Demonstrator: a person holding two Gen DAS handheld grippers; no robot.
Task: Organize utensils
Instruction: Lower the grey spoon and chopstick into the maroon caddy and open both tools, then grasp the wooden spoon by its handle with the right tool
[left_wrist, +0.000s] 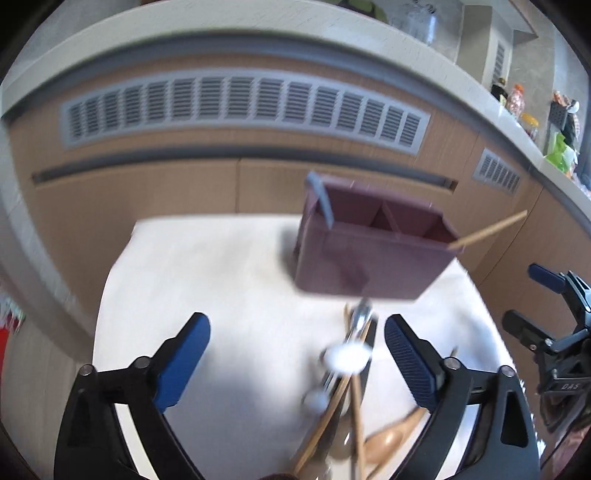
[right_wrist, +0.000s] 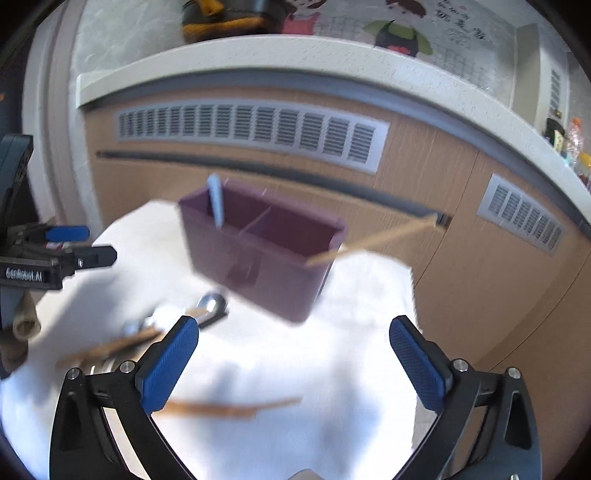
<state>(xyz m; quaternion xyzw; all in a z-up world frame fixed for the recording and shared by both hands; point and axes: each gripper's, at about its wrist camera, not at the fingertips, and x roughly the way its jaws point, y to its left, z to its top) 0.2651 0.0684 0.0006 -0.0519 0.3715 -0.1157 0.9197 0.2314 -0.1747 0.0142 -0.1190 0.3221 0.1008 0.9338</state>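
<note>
My left gripper (left_wrist: 297, 363) is spread wide with nothing between its blue pads (left_wrist: 183, 363), held above the near part of the white surface (left_wrist: 192, 266) and pointing toward the cabinet front. My right gripper (right_wrist: 293, 363) is just as wide and just as empty, tilted down over the same surface a little to the right; each one shows at the edge of the other's view. Just ahead of my left fingers lies a loose heap of utensils (left_wrist: 347, 391) near the surface's near edge: wooden chopsticks, a wooden spoon (left_wrist: 391, 435) and some shiny metal pieces (too blurred to name). One more chopstick (right_wrist: 232, 408) lies alone between my right fingers. Farther out, toward the far edge, stands the maroon organizer box (left_wrist: 369, 247) with dividers inside. A pale blue handle (left_wrist: 321, 197) leans in its left compartment, and a wooden stick (left_wrist: 487, 230) juts out past its right corner.
</note>
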